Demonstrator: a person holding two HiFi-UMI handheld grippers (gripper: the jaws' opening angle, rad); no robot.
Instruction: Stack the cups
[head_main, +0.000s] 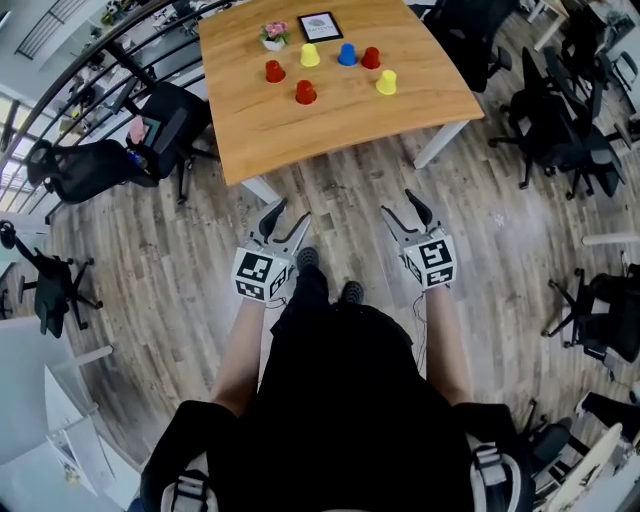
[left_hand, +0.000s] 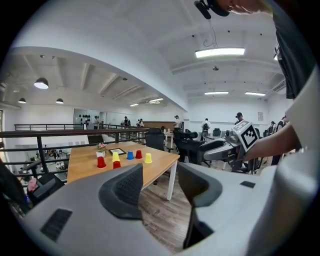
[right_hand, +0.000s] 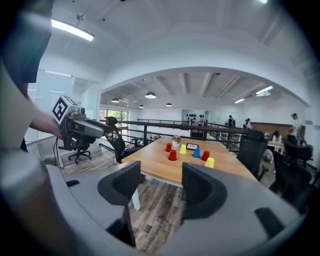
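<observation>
Several small cups stand upside down and apart on a wooden table (head_main: 400, 110): three red ones (head_main: 305, 92), two yellow (head_main: 386, 82) and a blue one (head_main: 347, 54). Both grippers hang over the floor short of the table's near edge, well away from the cups. My left gripper (head_main: 288, 216) is open with nothing between its jaws. My right gripper (head_main: 402, 207) is also open and empty. The left gripper view shows the cups (left_hand: 116, 164) far off past the open jaws, and in the right gripper view the cups (right_hand: 172, 155) sit beyond its jaws.
A small flower pot (head_main: 273, 37) and a framed picture (head_main: 320, 27) stand at the table's far edge. Black office chairs (head_main: 165, 125) sit left of the table and more chairs (head_main: 560, 120) to the right. A railing runs along the far left.
</observation>
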